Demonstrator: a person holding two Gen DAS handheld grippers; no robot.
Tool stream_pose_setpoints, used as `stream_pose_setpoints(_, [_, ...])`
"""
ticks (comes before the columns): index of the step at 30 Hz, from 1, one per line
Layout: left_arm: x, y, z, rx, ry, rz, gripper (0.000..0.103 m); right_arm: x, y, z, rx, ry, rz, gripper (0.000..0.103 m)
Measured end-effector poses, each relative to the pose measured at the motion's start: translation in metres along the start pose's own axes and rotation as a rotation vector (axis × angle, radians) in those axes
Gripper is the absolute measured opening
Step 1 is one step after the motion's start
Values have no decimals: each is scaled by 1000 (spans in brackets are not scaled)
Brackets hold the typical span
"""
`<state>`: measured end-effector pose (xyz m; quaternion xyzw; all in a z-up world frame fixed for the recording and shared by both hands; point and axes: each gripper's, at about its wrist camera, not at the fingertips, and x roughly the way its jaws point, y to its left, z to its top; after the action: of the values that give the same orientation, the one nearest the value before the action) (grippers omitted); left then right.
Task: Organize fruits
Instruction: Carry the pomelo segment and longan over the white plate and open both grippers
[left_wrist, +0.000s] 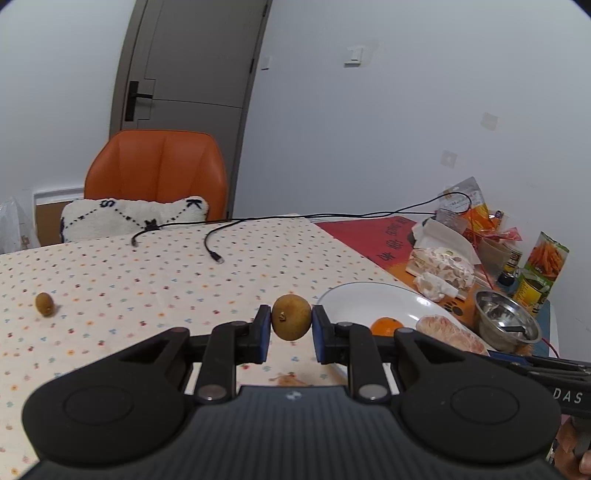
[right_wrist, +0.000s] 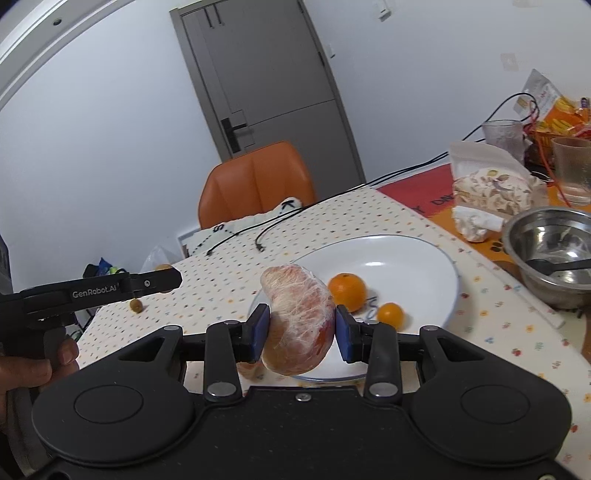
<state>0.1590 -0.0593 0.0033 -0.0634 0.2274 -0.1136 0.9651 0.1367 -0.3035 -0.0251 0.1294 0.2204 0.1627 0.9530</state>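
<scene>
My left gripper (left_wrist: 290, 325) is shut on a small round brown fruit (left_wrist: 291, 316), held above the dotted tablecloth just left of the white plate (left_wrist: 354, 297). A second brown fruit (left_wrist: 44, 304) lies on the cloth at the far left, also visible as a small brown fruit (right_wrist: 136, 305) in the right wrist view. My right gripper (right_wrist: 301, 328) is shut on a peeled citrus piece in plastic wrap (right_wrist: 295, 317), over the near left rim of the plate (right_wrist: 406, 254). Two small oranges (right_wrist: 347, 291) (right_wrist: 390, 315) rest on the plate.
A steel bowl (right_wrist: 554, 254) with a black spoon stands right of the plate. Snack bags (right_wrist: 491, 192), glasses (right_wrist: 572, 170) and packets crowd the back right. Black cables (left_wrist: 214, 240) lie across the far cloth. An orange chair (left_wrist: 159, 173) with a cushion stands behind the table.
</scene>
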Motion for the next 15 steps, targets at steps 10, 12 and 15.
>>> stream_pose_setpoints(10, [15,-24,-2,14,16,-41,22,-10,-28,2,37,-22,-58,36])
stream_pose_setpoints(12, [19,-29,-2,22,20,-45,22,-13,-35,3,45,-32,-69,36])
stream_pose_setpoints(15, [25,-36,-3,29,28,-52,22,-14,-46,6,63,-40,-86,36])
